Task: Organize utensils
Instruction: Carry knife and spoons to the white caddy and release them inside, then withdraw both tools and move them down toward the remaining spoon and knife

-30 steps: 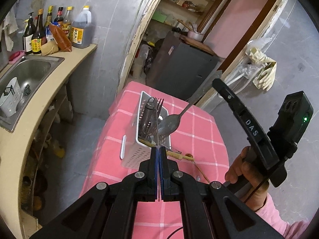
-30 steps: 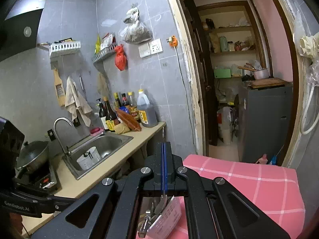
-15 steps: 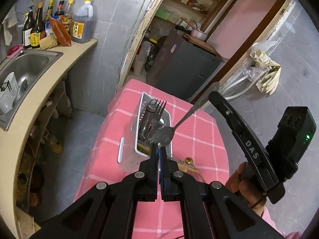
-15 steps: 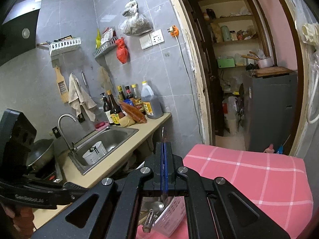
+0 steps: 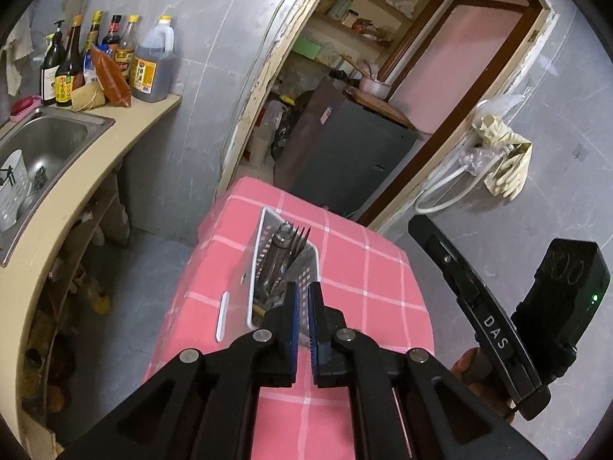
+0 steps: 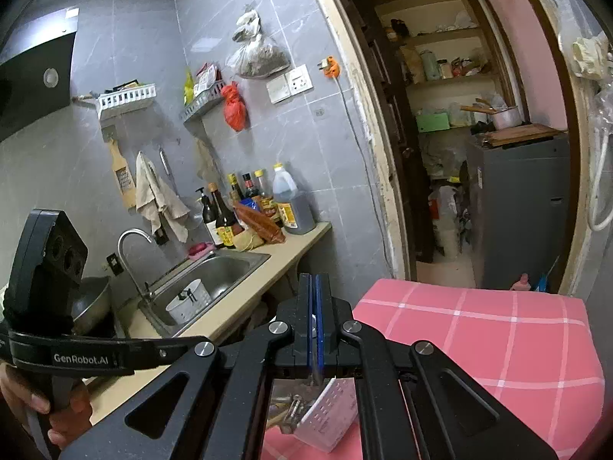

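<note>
Already the white caddy (image 5: pixel 283 268) on my pink-checked bench (image 5: pixel 367 268) holds a fork (image 5: pixel 297 239) and other steel handles, so most of the sorting looks done. A white utensil (image 5: pixel 222 316) lies on the cloth just left of the caddy, and I judge it is what remains. My left fingers (image 5: pixel 301 326), a narrow slit apart and starting to part, grip nothing and hover at the caddy's near end. My right fingers (image 6: pixel 315 326) are pressed shut; whether they pinch anything I cannot tell.
</note>
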A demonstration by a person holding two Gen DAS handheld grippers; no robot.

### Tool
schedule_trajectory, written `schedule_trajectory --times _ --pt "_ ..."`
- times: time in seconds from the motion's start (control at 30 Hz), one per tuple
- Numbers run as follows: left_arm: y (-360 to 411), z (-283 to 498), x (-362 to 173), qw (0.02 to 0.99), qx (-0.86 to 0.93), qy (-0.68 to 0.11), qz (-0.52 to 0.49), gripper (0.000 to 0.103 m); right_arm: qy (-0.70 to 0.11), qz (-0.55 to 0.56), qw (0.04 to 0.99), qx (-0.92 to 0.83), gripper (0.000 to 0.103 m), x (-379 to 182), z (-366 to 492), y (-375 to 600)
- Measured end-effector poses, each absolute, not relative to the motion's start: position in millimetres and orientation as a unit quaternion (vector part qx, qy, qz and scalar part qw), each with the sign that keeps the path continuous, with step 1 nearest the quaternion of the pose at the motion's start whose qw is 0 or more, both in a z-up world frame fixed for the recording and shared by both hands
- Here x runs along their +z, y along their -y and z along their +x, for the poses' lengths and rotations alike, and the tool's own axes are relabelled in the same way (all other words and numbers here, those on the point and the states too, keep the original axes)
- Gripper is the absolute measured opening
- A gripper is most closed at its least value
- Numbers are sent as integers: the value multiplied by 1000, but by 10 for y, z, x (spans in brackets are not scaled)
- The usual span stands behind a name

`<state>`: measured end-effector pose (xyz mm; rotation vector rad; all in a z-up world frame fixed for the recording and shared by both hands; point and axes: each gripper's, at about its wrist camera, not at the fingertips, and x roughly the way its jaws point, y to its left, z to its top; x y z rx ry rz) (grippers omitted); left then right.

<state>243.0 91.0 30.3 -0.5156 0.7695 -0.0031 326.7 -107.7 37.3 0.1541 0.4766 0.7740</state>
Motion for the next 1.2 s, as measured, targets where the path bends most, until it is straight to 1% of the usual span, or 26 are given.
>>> schedule_trajectory --times 0.07,0.1,0.13,0.2,0.23,0.27,0.3,0.33,0.37,0.4,0.43,0.47,0.53,0.57,0.6,0.63,0.7,0.8,0.83,0.87,1.2 --pt "-891 2419 342 899 -4 -362 -246 5 -224 77 899 367 3 396 3238 1130" --pt "-879 2409 354 901 -4 -358 -244 5 -220 78 903 361 9 405 3213 1168" --pt "-861 2397 378 905 -5 -352 -238 5 -216 80 905 357 22 417 3193 1202" --pt "-816 2372 412 912 -5 -341 -229 6 -203 86 912 346 38 448 3135 1304" --pt "-791 2356 427 916 -6 -334 -223 7 -196 88 916 339 39 462 3100 1361" --pt "-764 2339 444 920 -6 -327 -217 10 -192 87 919 333 39 480 3076 1416" --pt "-721 2312 459 925 -5 -318 -207 17 -189 85 922 326 39 491 3050 1464" --pt "-687 2290 467 929 -4 -311 -200 22 -186 83 925 320 42 504 3024 1517" --pt "-663 2270 471 932 -3 -305 -194 34 -183 82 928 313 44 517 2994 1580" --pt "-610 2232 481 938 -1 -294 -184 47 -180 81 932 304 50 519 2954 1647" --pt "-570 2214 494 941 1 -287 -179 52 -177 80 935 297 55 523 2917 1715" --pt "-529 2179 501 946 3 -276 -170 56 -176 79 938 289 57 528 2883 1779" --pt "-442 2129 511 953 7 -262 -153 64 -174 78 943 273 69 536 2825 1900" --pt "-408 2115 514 955 9 -258 -149 71 -173 77 946 262 73 532 2783 1975" --pt "-364 2092 513 957 11 -251 -143 77 -171 76 950 251 80 531 2748 2041" --pt "-334 2069 508 959 13 -244 -140 80 -170 75 953 238 86 522 2703 2118" --pt "-254 2017 490 964 16 -232 -131 90 -166 73 960 213 93 497 2622 2271" --pt "-116 1961 455 969 26 -217 -116 98 -162 68 966 189 98 462 2536 2464" --pt "-68 1939 435 971 27 -210 -112 99 -162 66 968 181 100 432 2499 2543" --pt "-21 1918 412 972 27 -205 -108 100 -162 65 969 176 101 418 2478 2596" --pt "500 1798 79 978 20 -199 -62 101 -194 48 968 151 101 62 2361 3032"
